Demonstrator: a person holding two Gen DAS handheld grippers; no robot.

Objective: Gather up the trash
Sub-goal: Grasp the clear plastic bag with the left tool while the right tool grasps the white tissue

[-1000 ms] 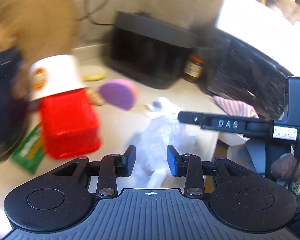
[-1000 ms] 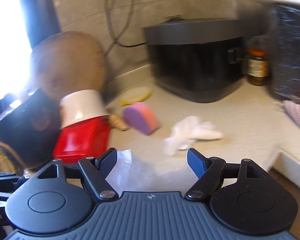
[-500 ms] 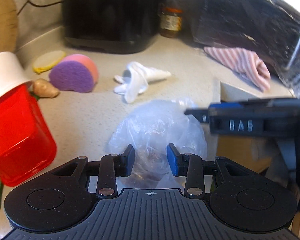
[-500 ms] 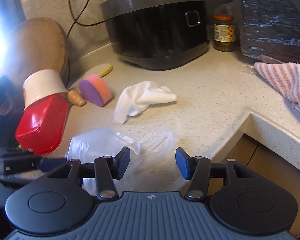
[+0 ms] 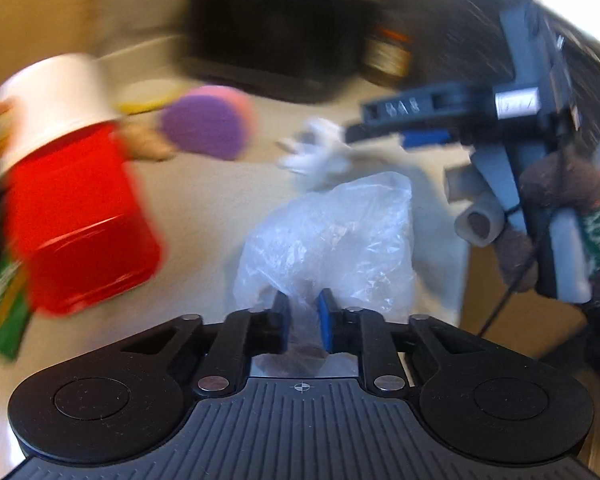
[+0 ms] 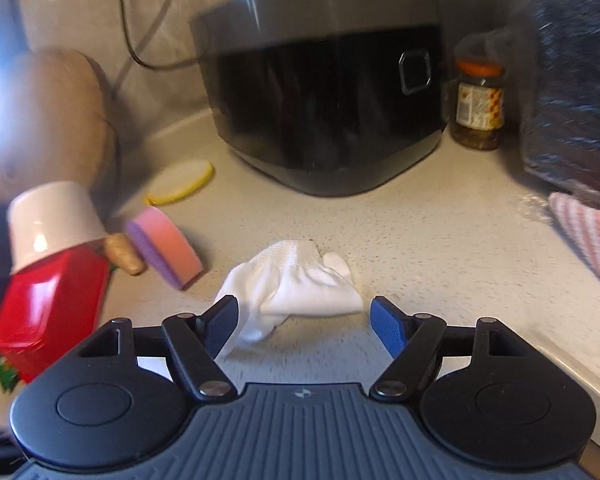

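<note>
We have the clear plastic bag (image 5: pixel 328 240) pinched in our left gripper (image 5: pixel 302 322), its blue pads drawn close with the crinkled film squeezed between them; the bag bulges out just beyond the fingertips, over the pale countertop (image 5: pixel 204 216). Past it lies the crumpled white cloth (image 5: pixel 320 156), blurred in this view.

Our right gripper (image 6: pixel 304 324) is spread wide, fingers well apart, nothing between them. The white cloth (image 6: pixel 296 284) sits on the countertop (image 6: pixel 440 264) just beyond those open fingertips, roughly centred between them; whether a pad touches it we cannot tell. From the left camera our right gripper (image 5: pixel 388 134) shows at the upper right, reaching in over the cloth, too blurred to judge contact.

Moving outward, to the left of the cloth there is a purple and pink sponge (image 6: pixel 166 248) standing on edge, with a small knob of ginger (image 6: pixel 124 258) touching its left side. Left again leans a red container (image 6: pixel 48 312) with a white cup (image 6: pixel 52 220) upended on its top, tilted. A green packet (image 5: pixel 0 312) pokes out from under the red container at the near left.

Farther back lies a flat yellow lid (image 6: pixel 180 182), and behind the cloth stands a black rice cooker (image 6: pixel 320 88) against the wall, its cord (image 6: pixel 140 40) trailing up. A jar (image 6: pixel 478 108) with an orange cap stands just right of the cooker. At the right edge lies a pink striped towel (image 6: pixel 588 236).
</note>
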